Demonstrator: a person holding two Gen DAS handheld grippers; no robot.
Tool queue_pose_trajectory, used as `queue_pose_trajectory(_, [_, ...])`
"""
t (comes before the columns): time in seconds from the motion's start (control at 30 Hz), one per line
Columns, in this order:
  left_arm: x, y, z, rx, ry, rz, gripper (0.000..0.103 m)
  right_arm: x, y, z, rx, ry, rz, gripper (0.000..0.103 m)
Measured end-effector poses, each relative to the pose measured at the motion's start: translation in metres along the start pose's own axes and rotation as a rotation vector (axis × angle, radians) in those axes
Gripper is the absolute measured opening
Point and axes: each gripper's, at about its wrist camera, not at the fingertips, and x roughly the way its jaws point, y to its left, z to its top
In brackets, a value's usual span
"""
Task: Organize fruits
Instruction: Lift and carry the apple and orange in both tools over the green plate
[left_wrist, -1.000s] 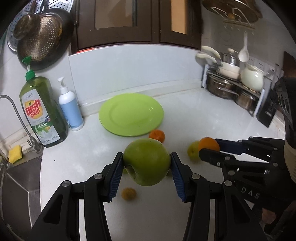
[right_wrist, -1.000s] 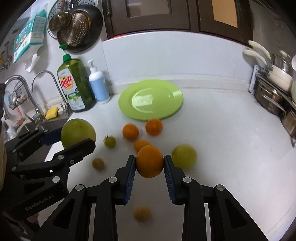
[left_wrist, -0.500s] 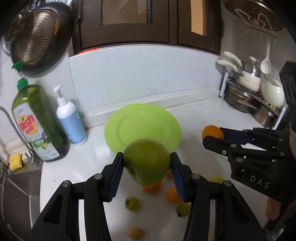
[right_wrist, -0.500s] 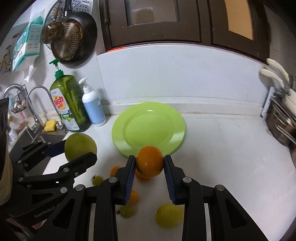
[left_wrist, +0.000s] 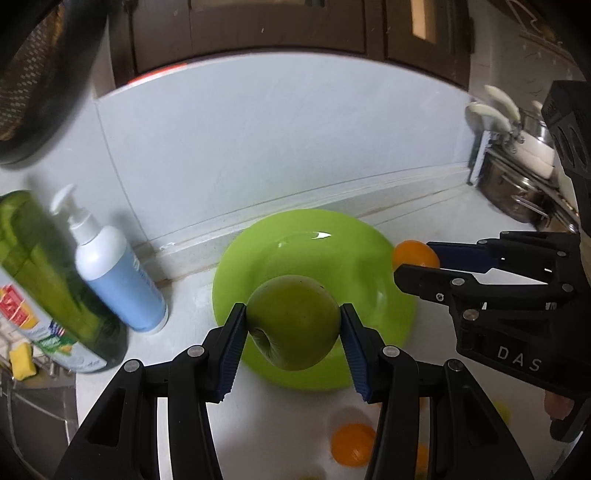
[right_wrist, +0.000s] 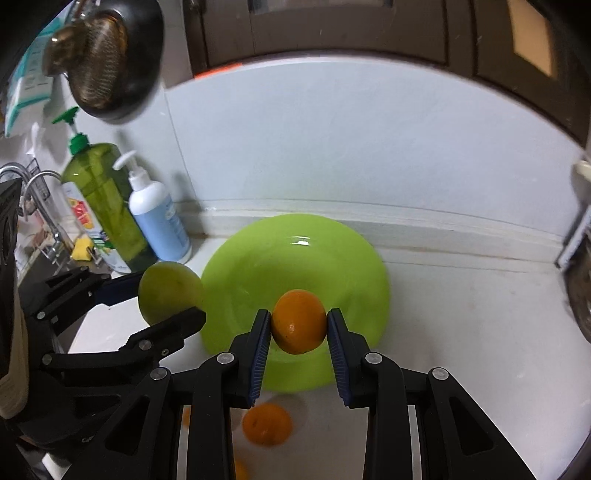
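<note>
My left gripper (left_wrist: 293, 325) is shut on a green apple (left_wrist: 293, 323) and holds it over the near left part of the lime green plate (left_wrist: 314, 251). My right gripper (right_wrist: 299, 323) is shut on an orange (right_wrist: 299, 321) above the near part of the same plate (right_wrist: 295, 258). The right gripper and its orange (left_wrist: 415, 254) show in the left wrist view at the plate's right rim. The left gripper and apple (right_wrist: 170, 291) show in the right wrist view at the plate's left rim. The plate has nothing on it.
Loose oranges lie on the white counter (right_wrist: 461, 332) near me (left_wrist: 351, 443) (right_wrist: 266, 424). A white pump bottle (left_wrist: 114, 266) and green dish soap bottle (right_wrist: 103, 199) stand left of the plate. A sink tap (right_wrist: 37, 192) is far left; pots (left_wrist: 517, 184) stand right.
Both grippers have moved forward toward the wall with their fruits, from over the loose fruits to over the plate. The loose fruits have slid below and behind the fingers.
</note>
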Motion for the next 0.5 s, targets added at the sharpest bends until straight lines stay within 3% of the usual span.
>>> queue_pose_trajectory(0.5, [0.084,0.024,0.024,-0.021,0.091,-0.007,0.049,0.097,-0.032,0.03,0.008,0.151,-0.019,0.032])
